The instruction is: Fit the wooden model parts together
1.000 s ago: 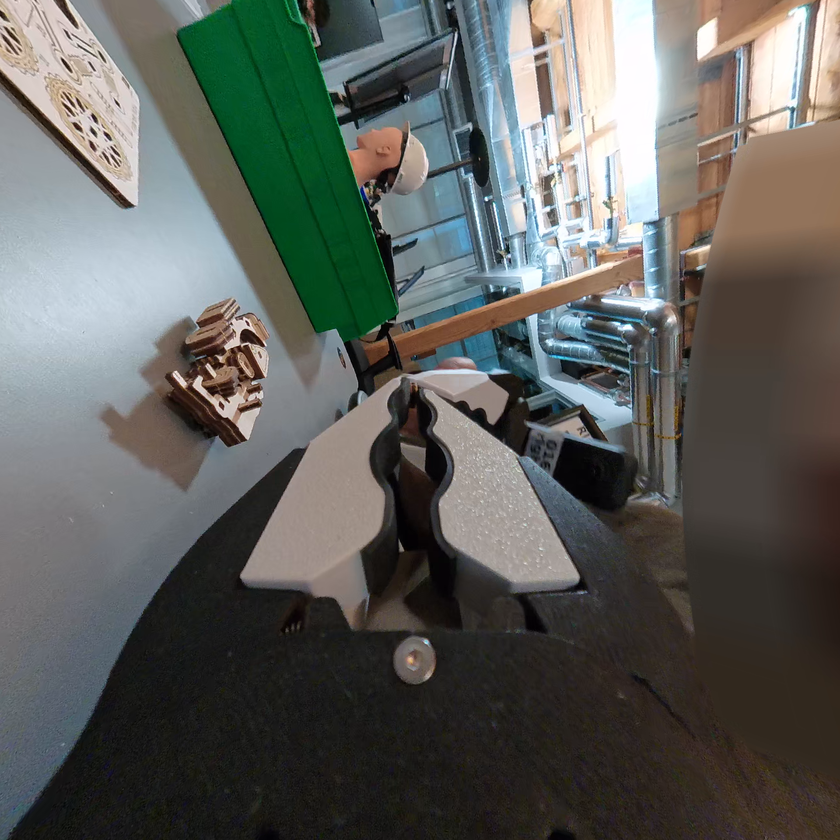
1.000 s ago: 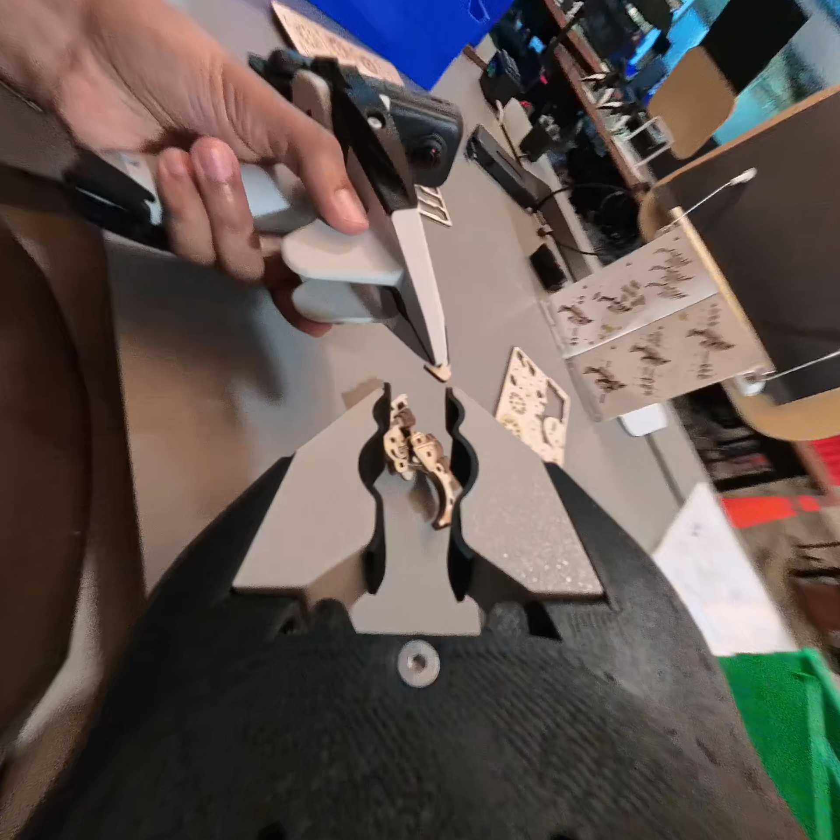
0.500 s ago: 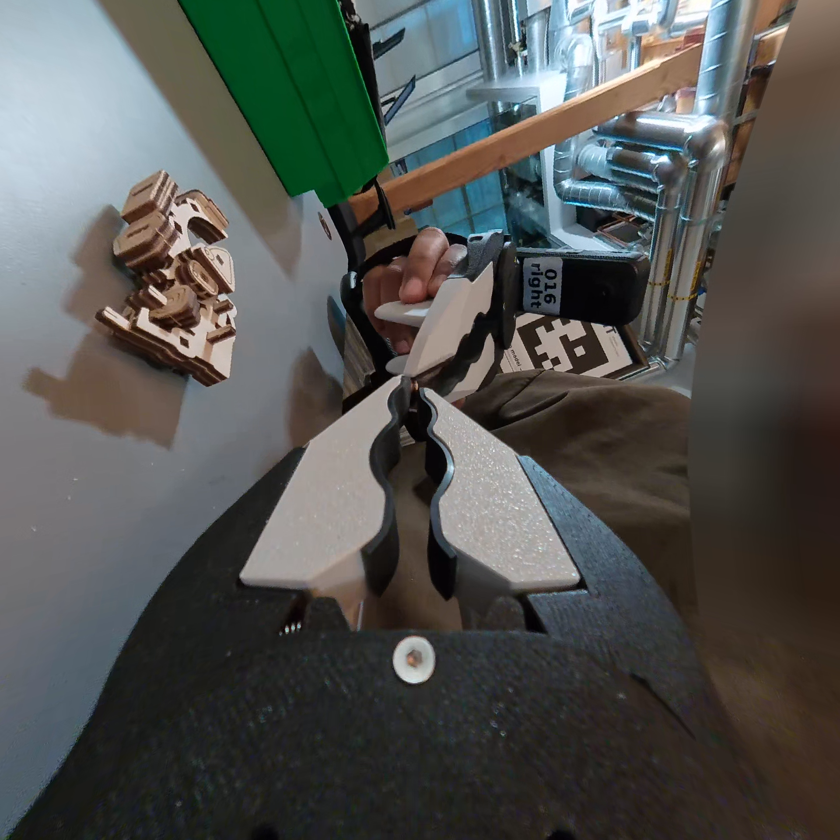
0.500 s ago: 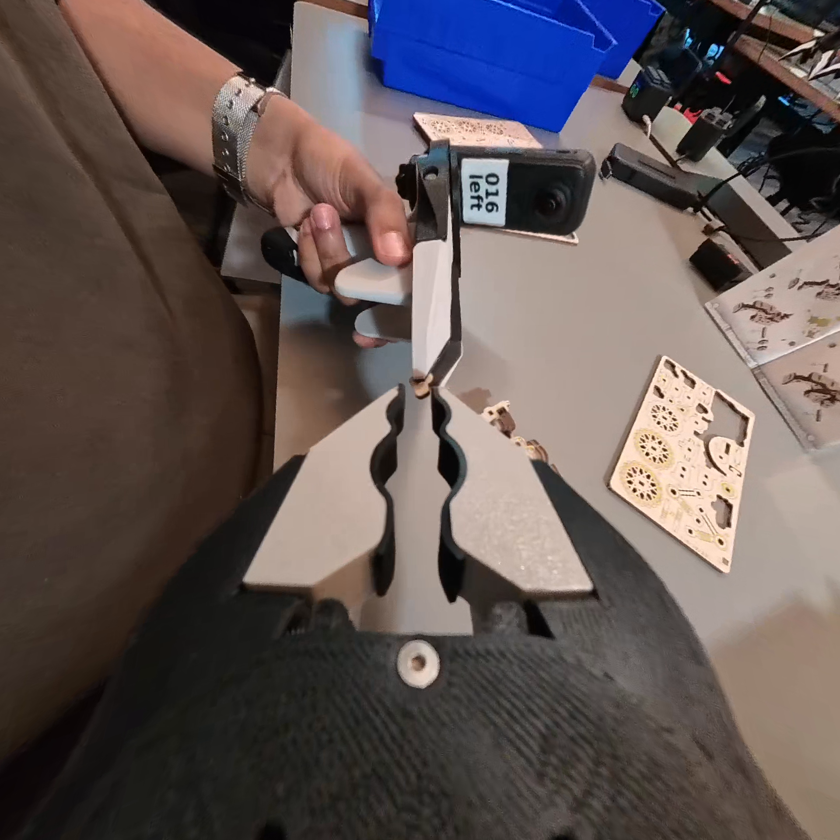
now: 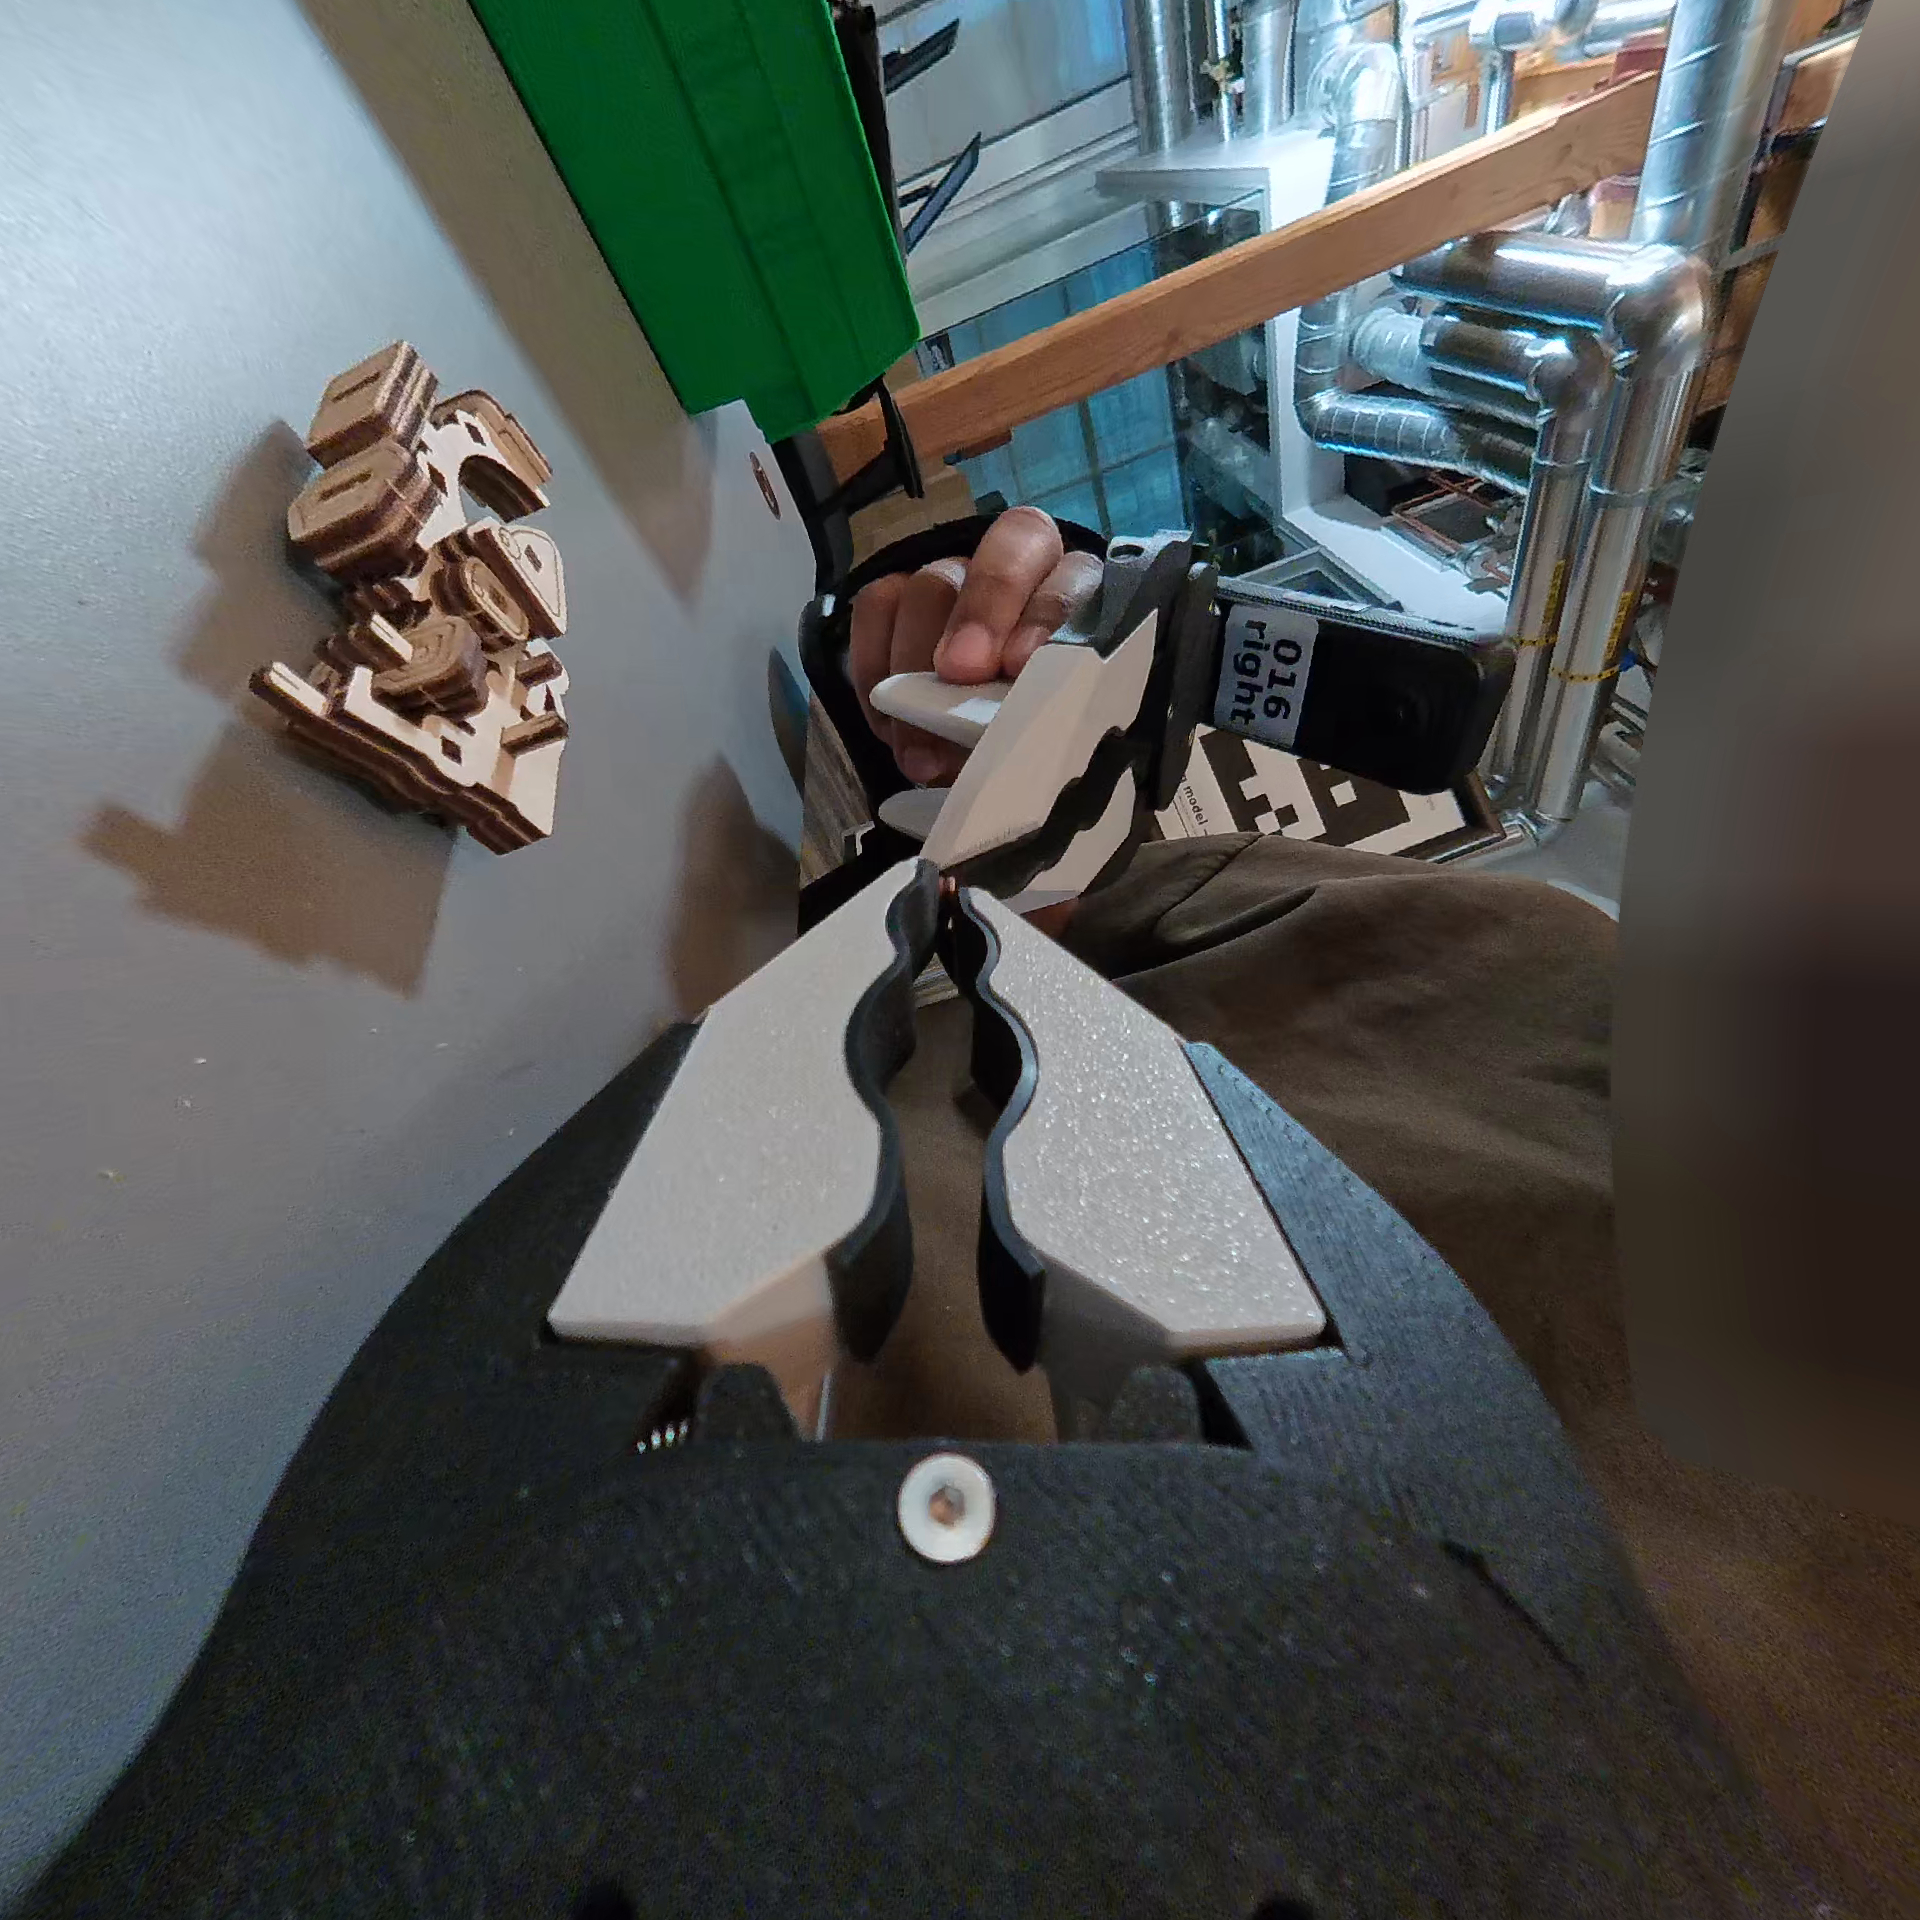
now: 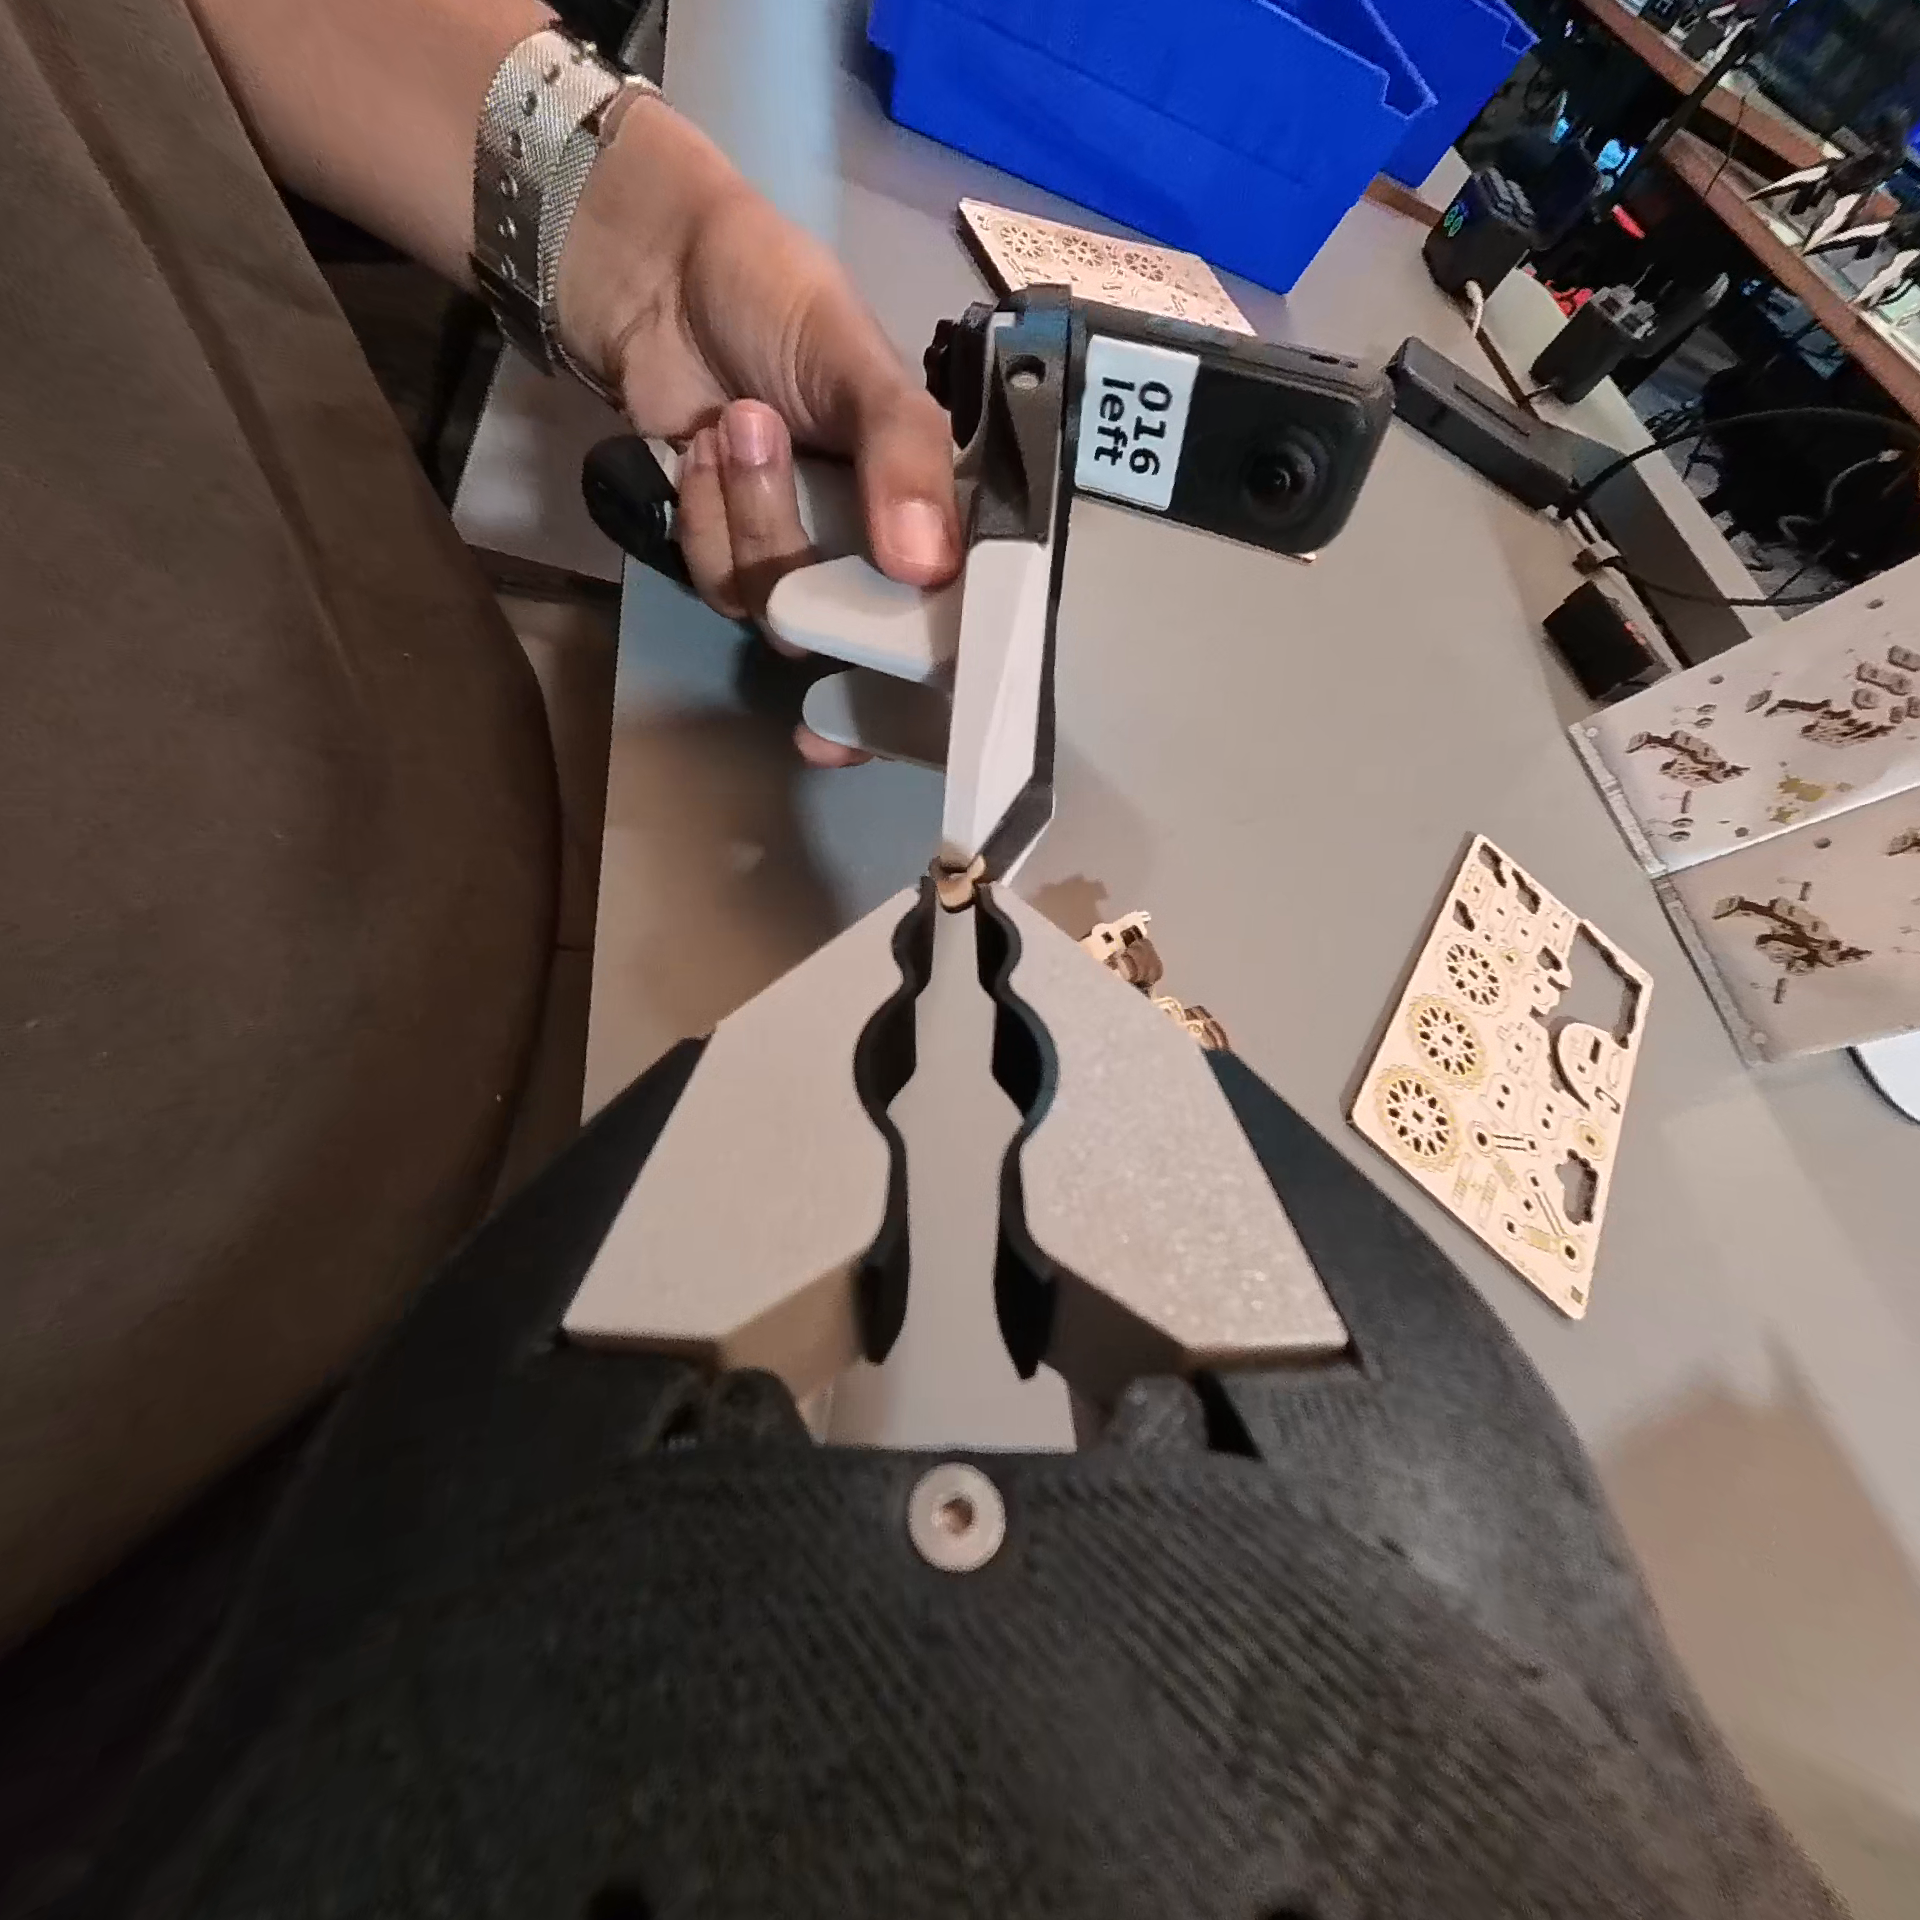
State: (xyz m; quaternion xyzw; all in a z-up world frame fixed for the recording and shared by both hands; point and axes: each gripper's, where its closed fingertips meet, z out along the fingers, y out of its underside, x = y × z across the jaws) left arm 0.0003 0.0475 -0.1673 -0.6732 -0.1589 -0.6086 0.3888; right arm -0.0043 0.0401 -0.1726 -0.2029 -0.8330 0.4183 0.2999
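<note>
My left gripper (image 5: 940,896) is shut on a small wooden piece (image 5: 945,888), held in the air off the table's near edge. My right gripper (image 6: 954,896) meets it tip to tip, its jaws closed down on a small wooden piece (image 6: 956,885) at the contact point. I cannot tell whether this is one piece or two. The left gripper (image 6: 977,857) comes down from above in the right wrist view; the right gripper (image 5: 961,864) shows ahead in the left wrist view. The partly built wooden model (image 5: 426,634) lies on the grey table (image 5: 208,1039), partly hidden behind my right finger (image 6: 1148,966).
A cut-out sheet of wooden parts (image 6: 1496,1070) lies right of the model, with another sheet (image 6: 1101,260) by blue bins (image 6: 1143,94). Instruction pages (image 6: 1766,810) lie at the right. A green bin (image 5: 707,187) stands on the table. The person's brown-clad body (image 6: 208,727) is close on the left. The grippers are tip to tip, or close to it.
My right gripper rose from over the model, narrowed, and met the left gripper's tip. The left gripper swung to face it. Little has moved in the last half second.
</note>
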